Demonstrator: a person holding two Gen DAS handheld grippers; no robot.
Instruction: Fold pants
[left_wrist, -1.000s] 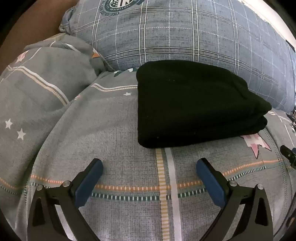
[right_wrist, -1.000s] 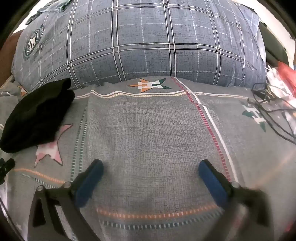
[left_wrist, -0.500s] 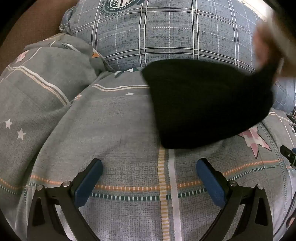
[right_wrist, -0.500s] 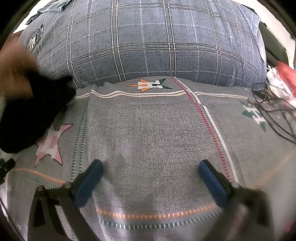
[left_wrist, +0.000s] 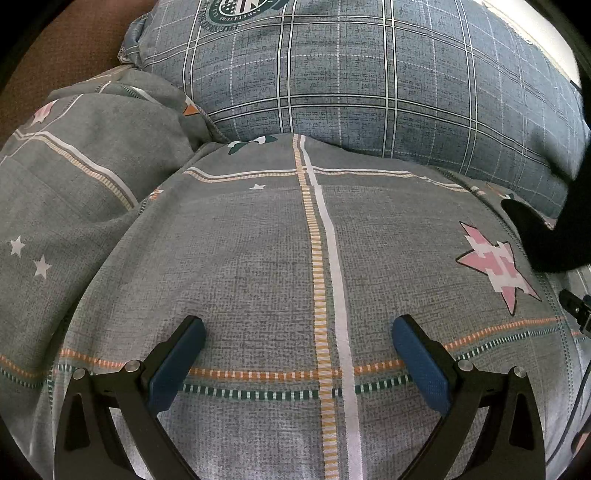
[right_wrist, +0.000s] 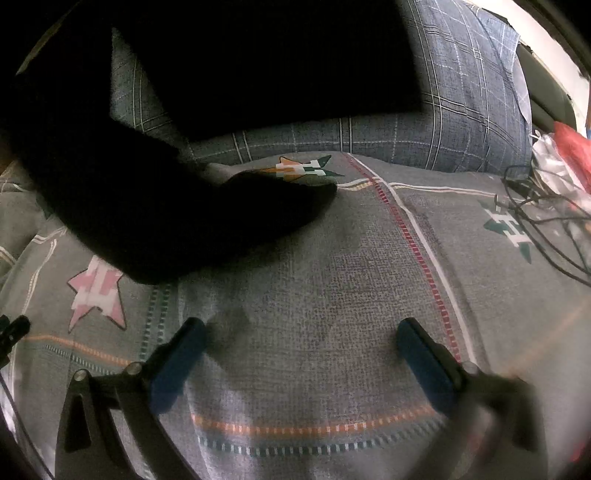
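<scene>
we see our left gripper (left_wrist: 297, 350) spread wide over the bed (left_wrist: 258, 258), nothing between its blue pads (left_wrist: 177, 363). ahead of it lies bare grey quilt with a striped cross, and beyond that a plaid pillow (left_wrist: 369, 74). the pants (left_wrist: 554, 229) show only as a black mass far to its right, at the edge of the view, past a pink star (left_wrist: 495, 262).

our right gripper (right_wrist: 301, 350) is also spread wide and empty. the pants (right_wrist: 166, 206) hang and drape ahead and to its left, loose and unfolded, one end lying on the quilt, the rest filling the upper view and hiding much of the pillow. we cannot tell what holds them up. cables (right_wrist: 543, 221) lie far to its right.
</scene>
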